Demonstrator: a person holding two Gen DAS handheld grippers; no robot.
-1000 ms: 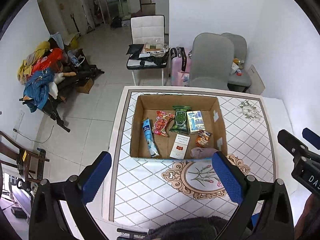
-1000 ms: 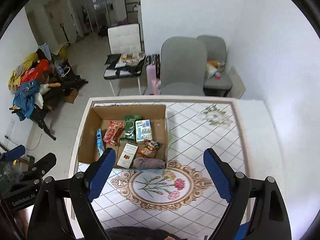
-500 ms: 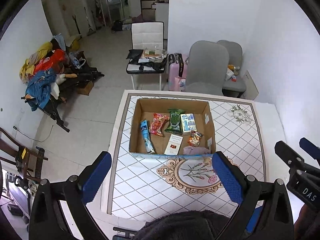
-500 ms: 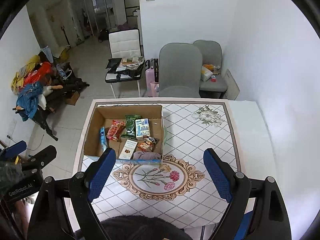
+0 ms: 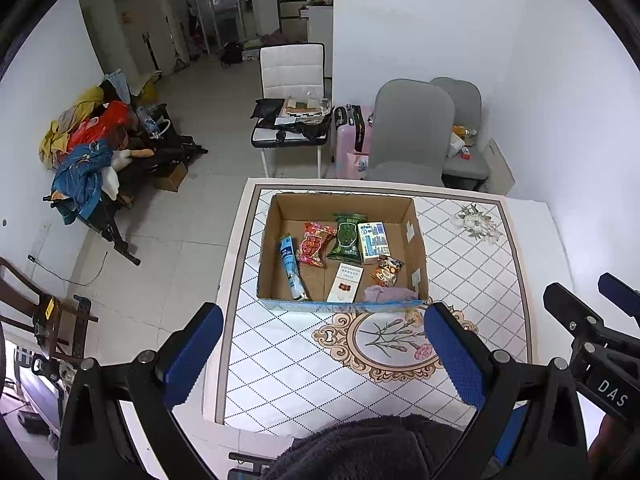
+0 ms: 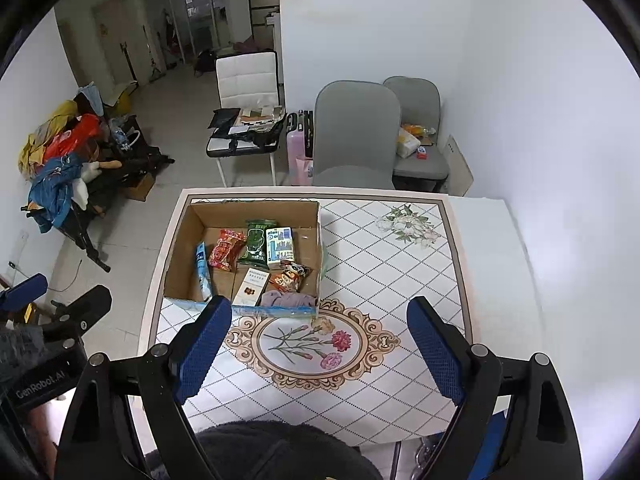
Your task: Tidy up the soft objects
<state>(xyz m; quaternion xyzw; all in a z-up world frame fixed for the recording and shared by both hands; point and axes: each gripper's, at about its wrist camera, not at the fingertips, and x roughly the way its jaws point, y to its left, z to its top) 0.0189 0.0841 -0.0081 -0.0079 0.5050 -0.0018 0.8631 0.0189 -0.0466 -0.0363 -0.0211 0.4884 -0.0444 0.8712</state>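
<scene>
Each hand-held gripper, left (image 5: 320,354) and right (image 6: 320,344), has black arms with silver screws, textured blue pads (image 5: 454,354), white lettering.

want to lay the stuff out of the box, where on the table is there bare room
Free: the tablecloth right of the cardboard box, out to the flower print, and the near strip around the oval medallion. Narrow: the margin left of the box to the table edge. Crowded: inside the box, packets side by side, with a purple cloth in the near right corner.
</scene>
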